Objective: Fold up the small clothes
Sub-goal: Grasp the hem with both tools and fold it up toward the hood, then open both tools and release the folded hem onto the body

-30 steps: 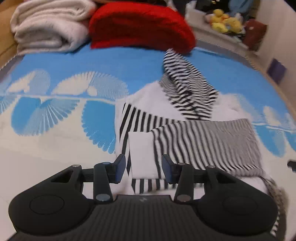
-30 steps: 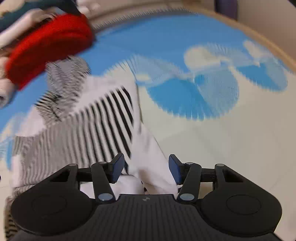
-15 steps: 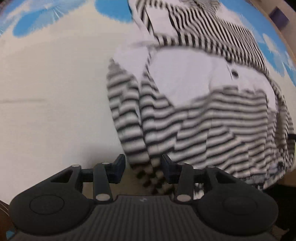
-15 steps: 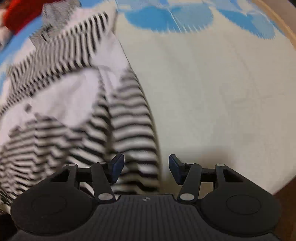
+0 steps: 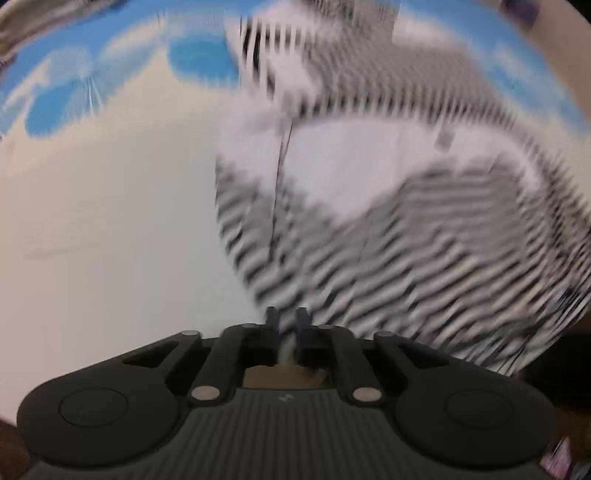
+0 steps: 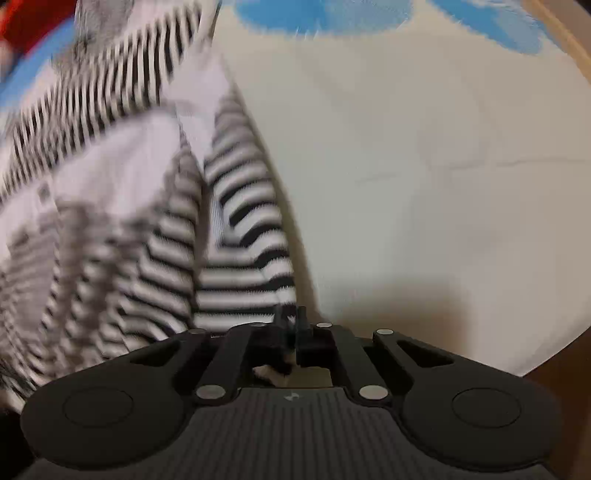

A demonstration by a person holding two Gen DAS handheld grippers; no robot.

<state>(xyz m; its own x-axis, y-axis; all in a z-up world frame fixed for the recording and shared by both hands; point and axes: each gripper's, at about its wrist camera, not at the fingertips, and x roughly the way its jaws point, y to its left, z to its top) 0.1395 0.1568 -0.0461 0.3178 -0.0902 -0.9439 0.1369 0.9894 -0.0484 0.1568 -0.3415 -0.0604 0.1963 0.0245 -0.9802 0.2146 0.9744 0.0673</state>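
Note:
A small black-and-white striped garment with white panels lies on the blue-and-cream patterned cloth. It also shows in the right wrist view. My left gripper is shut on the garment's near hem at its left corner. My right gripper is shut on the near hem at its right corner. Both views are motion-blurred. The garment's sleeves are folded across its white front.
A red cushion shows at the far top left of the right wrist view. The cloth's near edge drops off to a brown surface at the lower right. Cream cloth spreads to the right of the garment.
Both grippers dropped from the garment's middle to its near hem and closed from open to shut on it. The views now blur with motion.

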